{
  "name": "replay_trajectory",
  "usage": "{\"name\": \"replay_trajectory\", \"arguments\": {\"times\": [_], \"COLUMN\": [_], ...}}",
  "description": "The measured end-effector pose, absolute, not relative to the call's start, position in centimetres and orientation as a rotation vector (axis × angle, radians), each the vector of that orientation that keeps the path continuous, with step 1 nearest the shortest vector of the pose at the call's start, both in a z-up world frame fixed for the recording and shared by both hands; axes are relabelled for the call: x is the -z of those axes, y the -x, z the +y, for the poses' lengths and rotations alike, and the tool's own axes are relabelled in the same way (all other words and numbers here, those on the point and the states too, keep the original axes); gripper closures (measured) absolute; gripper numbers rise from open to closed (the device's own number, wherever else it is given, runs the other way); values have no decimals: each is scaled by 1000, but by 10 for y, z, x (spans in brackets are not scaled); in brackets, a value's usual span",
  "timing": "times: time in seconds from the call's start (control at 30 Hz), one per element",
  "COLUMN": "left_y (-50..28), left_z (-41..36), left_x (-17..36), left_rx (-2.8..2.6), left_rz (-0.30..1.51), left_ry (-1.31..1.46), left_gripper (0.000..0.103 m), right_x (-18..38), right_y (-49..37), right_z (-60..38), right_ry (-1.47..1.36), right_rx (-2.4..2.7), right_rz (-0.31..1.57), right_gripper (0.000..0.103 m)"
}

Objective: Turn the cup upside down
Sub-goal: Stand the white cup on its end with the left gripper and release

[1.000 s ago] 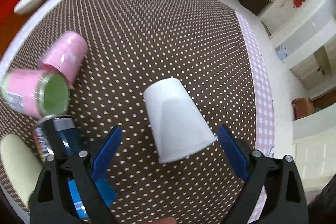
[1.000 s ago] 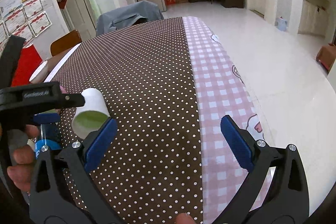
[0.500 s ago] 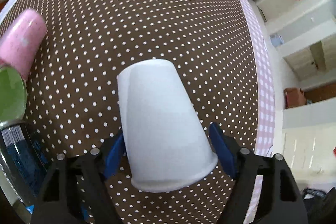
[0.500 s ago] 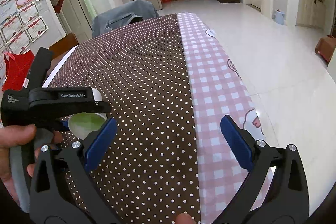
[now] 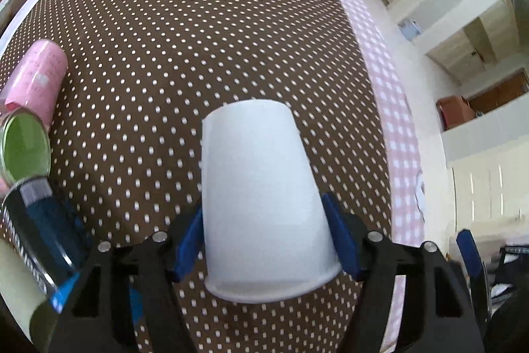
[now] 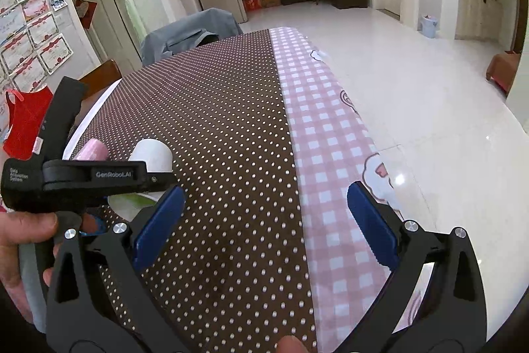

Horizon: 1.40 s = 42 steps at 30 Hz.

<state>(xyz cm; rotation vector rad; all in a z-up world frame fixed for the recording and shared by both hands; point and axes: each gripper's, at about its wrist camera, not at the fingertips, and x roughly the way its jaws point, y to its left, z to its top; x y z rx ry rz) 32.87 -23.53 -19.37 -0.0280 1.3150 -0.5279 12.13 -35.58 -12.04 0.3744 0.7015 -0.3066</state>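
Observation:
A white paper cup [image 5: 261, 197] is between the blue pads of my left gripper [image 5: 264, 240], with its base pointing away from me and its rim toward me. The pads press on its two sides near the rim, and the cup is held above the brown dotted tablecloth [image 5: 198, 38]. In the right wrist view the cup [image 6: 150, 154] shows at the left behind the black body of the left gripper [image 6: 89, 177]. My right gripper [image 6: 261, 220] is open and empty above the cloth near the pink checked strip [image 6: 330, 138].
At the left of the table lie a pink tube [image 5: 36, 81], a can with a green lid [image 5: 24, 148] and a dark blue can [image 5: 43, 230]. The table's right edge borders the white tiled floor [image 6: 413, 71]. A grey-covered chair [image 6: 191, 32] stands at the far end.
My left gripper has closed in around the white cup and now holds it. The right gripper has stayed open and has barely moved.

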Motion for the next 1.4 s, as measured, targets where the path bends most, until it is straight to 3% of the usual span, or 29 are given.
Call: {"name": "replay_trajectory", "arguments": {"times": [0.4,0.9,1.03,1.4], "left_y": [-241,-190,-184,-158], "left_z": [-200,-172,-170,-139], "left_x": [174,196,188,132], "left_rx": [612,558,550,494], "left_rz": [1285,1291,1229,1024], "left_ry": [1,-27,-80,-133], "left_gripper": [36,35,14,14], "right_x": [113,117,113,100], "right_y": [-64,-26,-24,-24], "right_z": [-343,-318,-313,-291], "right_ry": [-414,-421,-416,-398], "right_rx": [340,322,311,261], "right_rz": [662,645,635,617], "right_gripper": [6,6,6,6]}}
